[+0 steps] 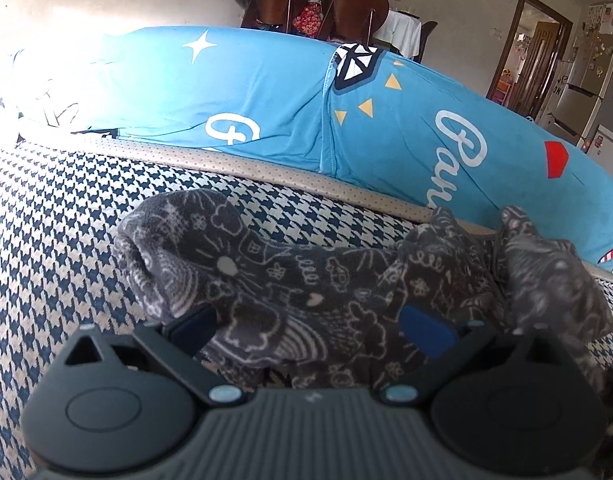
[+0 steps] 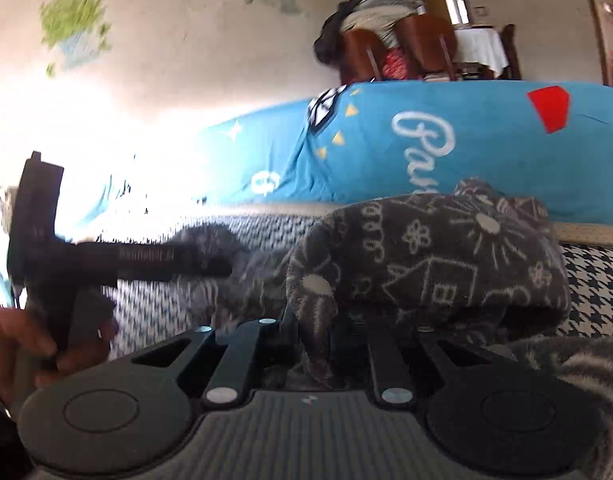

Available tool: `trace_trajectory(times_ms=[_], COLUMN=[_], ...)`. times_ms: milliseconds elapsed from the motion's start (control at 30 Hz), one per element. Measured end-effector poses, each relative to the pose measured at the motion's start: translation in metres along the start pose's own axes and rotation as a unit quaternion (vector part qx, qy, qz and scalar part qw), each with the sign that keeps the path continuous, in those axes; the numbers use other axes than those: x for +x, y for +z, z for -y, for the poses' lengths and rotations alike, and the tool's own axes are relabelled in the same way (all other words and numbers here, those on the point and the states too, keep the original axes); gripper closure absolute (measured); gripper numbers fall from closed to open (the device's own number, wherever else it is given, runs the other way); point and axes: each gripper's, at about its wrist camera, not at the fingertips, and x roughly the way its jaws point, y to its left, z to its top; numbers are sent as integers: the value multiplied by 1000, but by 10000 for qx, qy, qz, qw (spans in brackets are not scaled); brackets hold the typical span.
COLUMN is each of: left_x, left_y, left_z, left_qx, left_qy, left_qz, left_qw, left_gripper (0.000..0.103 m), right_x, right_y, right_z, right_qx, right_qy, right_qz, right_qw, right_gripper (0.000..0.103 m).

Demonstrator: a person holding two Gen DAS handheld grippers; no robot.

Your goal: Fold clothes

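A dark grey fleece garment (image 1: pixel 302 276) with white doodle prints lies bunched on a houndstooth seat (image 1: pixel 66 220). My left gripper (image 1: pixel 310 324) stands wide open, with the garment lying across the gap and over both fingertips; the blue pad (image 1: pixel 426 332) of its right finger shows bare. In the right wrist view my right gripper (image 2: pixel 318 332) is shut on a fold of the same garment (image 2: pixel 446 264), which bulges up just past its fingers. The left gripper (image 2: pixel 222 268) shows side-on at the left, blurred, held by a hand (image 2: pixel 18 336), its tips at the cloth.
A bright blue printed cover (image 1: pixel 266 92) drapes the backrest behind the seat. Brown chairs (image 1: pixel 346 4) piled with clothes stand past it. A doorway (image 1: pixel 530 52) and a fridge (image 1: pixel 586 80) are far right. Striped grey cloth (image 2: pixel 586 368) lies at my right gripper's right.
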Motion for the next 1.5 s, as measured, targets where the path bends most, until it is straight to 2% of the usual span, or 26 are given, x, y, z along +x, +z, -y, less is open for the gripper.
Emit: trace_trajectory(times_ms=[100,267,500,867,967,1000,1100,1200,1367,1500], left_x=[-2,-3,19,32,33,33,33,33,34,34], left_y=[-2,-7,-18,-25,-27,-27,-27,-28,-29,-29], left_z=[7,20,34,35,37,37,37,37,38,38], left_qx=[109,360,632,631,703,709,714,737,762,779], left_qy=[-153,-425,-489,-463,-402,-397,-392,-382,-364,-352], left_qz=[46,99,-254,-457,-459,-459,-474,-478,-485,-492], left_qw=[9998,9984,9965,9959,9957,9956,9955,9954,9952,9951], left_gripper=[0,0,0,0,0,0,0,0,0,0], right_x=[13,16,16,-26,-38,-40,-40,-37,-27,-16], right_y=[-10,-21,-21,-7,-1,1,5,4,2,3], right_z=[-16,-22,-31,-19,-5,2,26,47,71,79], right_qx=[-426,-659,-835,-793,-467,-262,527,1225,2086,2471], right_qy=[1,4,-25,101,43,-27,-310,-546,-684,-726], right_qz=[-289,-393,-407,5,180,222,211,153,179,431], right_qw=[9987,9971,9957,9968,9987,9994,9979,9909,9754,9653], right_gripper=[87,87,82,75,70,66,66,66,59,57])
